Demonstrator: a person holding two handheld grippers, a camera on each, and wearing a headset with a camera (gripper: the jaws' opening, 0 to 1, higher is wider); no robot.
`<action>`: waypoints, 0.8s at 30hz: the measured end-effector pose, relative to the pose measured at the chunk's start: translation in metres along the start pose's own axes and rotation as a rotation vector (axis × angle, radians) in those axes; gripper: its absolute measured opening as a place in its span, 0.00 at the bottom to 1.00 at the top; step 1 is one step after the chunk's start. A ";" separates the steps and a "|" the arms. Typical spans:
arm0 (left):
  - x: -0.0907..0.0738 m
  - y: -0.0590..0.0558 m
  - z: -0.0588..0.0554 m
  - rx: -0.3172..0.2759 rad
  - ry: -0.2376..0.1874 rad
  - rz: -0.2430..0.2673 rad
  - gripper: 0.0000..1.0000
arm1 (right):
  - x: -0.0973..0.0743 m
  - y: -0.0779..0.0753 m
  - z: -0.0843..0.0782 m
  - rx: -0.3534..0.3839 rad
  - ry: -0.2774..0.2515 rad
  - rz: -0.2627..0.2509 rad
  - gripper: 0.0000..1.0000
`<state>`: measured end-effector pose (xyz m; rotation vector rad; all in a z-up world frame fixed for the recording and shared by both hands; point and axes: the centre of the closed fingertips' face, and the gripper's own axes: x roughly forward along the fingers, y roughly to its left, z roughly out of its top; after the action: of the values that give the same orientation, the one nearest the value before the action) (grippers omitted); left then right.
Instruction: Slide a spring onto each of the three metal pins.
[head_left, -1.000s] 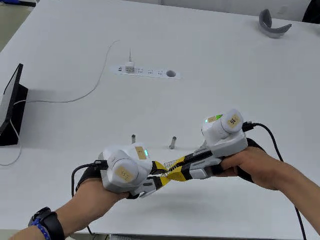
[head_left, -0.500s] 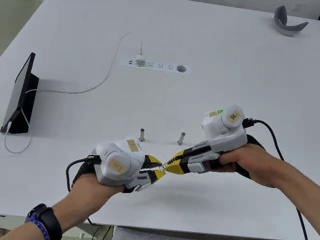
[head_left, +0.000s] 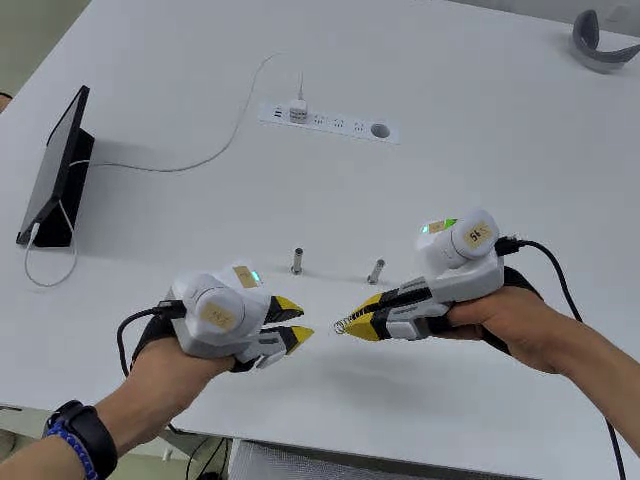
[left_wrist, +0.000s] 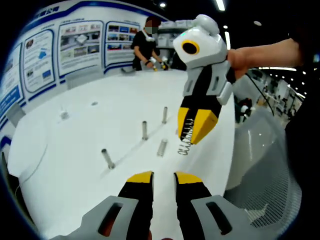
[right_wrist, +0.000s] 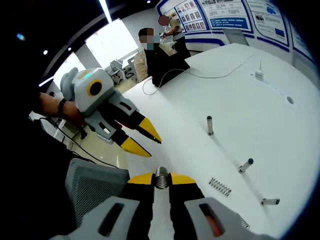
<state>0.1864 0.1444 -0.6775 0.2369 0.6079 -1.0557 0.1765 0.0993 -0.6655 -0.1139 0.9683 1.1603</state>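
The right gripper (head_left: 362, 322) has its jaws closed on one end of a spring (head_left: 343, 325). The rest of the coil sticks out past the yellow tips, with its long axis roughly level and pointing across at the left gripper (head_left: 298, 320). The left gripper's jaws stand a little apart with nothing between them. Both grippers hang above the worktop (head_left: 450, 150) close to its near edge. The left pin (head_left: 297, 260) and the right pin (head_left: 376, 270) stand upright just beyond them, toward the far edge. The right pin lies nearest the loaded gripper, so that hand is best placed. As I judge it, the spring must be tipped from level to upright over the pin's top before it can slide down. The head view gives the layout but leaves the grip small. The right gripper view shows the coil's end pinched between the tips, and also a third pin (right_wrist: 270, 201) and a second spring (right_wrist: 220, 186) lying loose on the worktop.
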 end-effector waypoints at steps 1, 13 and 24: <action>-0.001 0.004 -0.002 -0.006 0.001 0.009 0.18 | 0.001 -0.002 -0.001 0.003 0.006 -0.008 0.12; -0.016 0.042 -0.010 -0.063 -0.003 0.104 0.27 | 0.014 -0.025 0.001 -0.038 0.071 -0.070 0.12; -0.027 0.059 -0.019 -0.119 -0.014 0.164 0.34 | 0.026 -0.045 0.015 -0.093 0.117 -0.105 0.12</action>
<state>0.2214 0.2021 -0.6837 0.1722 0.6260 -0.8597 0.2232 0.1061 -0.6917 -0.3066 0.9995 1.1109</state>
